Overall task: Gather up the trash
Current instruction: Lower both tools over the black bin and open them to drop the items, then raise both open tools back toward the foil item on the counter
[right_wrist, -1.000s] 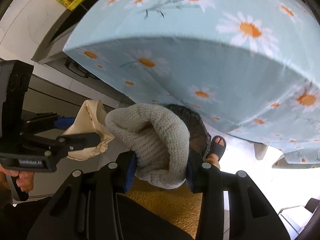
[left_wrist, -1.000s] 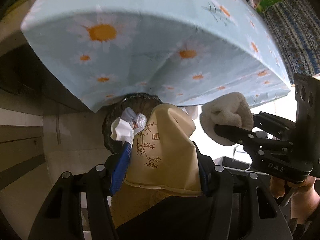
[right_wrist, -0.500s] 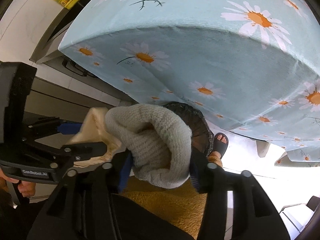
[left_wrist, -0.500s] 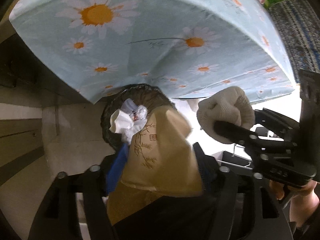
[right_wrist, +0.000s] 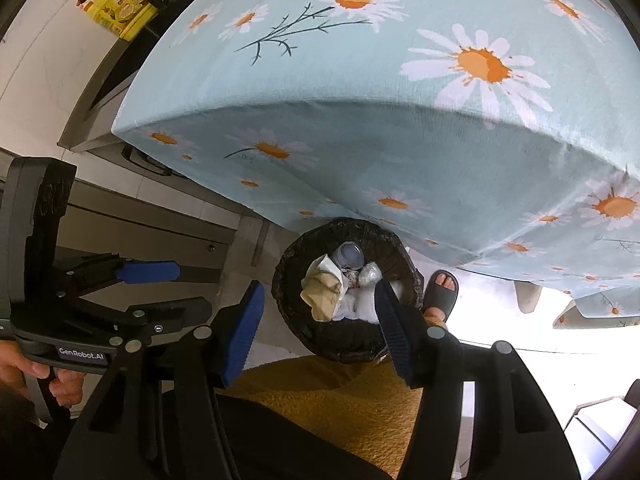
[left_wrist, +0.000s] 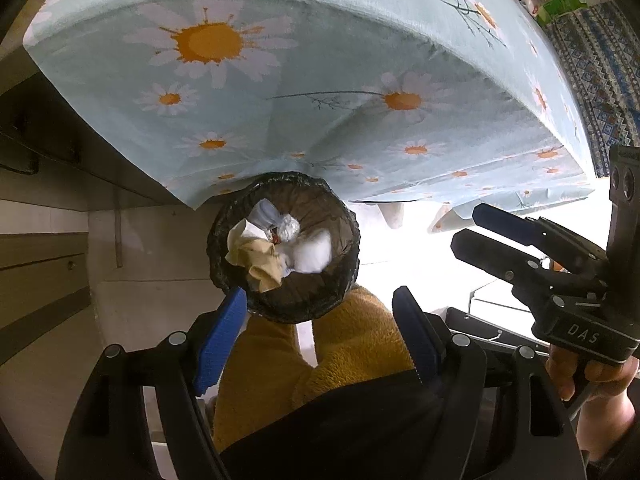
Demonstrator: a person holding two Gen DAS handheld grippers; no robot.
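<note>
Black-lined round wastebasket (left_wrist: 283, 246) beside the desk held crumpled tan paper (left_wrist: 262, 266); left gripper (left_wrist: 316, 336) stood open and empty, right gripper (right_wrist: 316, 328) opening, empty.

Pale blue daisy-print tablecloth (left_wrist: 320, 92), black-lined bin (left_wrist: 344, 280), tan paper bag (left_wrist: 264, 268), mustard-yellow trousers (left_wrist: 360, 344)

The tablecloth (left_wrist: 320, 80) was seen as matt printed cloth, and the bin liner (left_wrist: 344, 216) as thin, crinkled, faintly glossy black plastic. Crumpled tan paper (left_wrist: 262, 266), a fluffy white knit (left_wrist: 312, 250) and shiny clear film (left_wrist: 289, 227) were seen inside. Ribbed blue plastic pads (right_wrist: 244, 332) were borne on matt black fingers.
</note>
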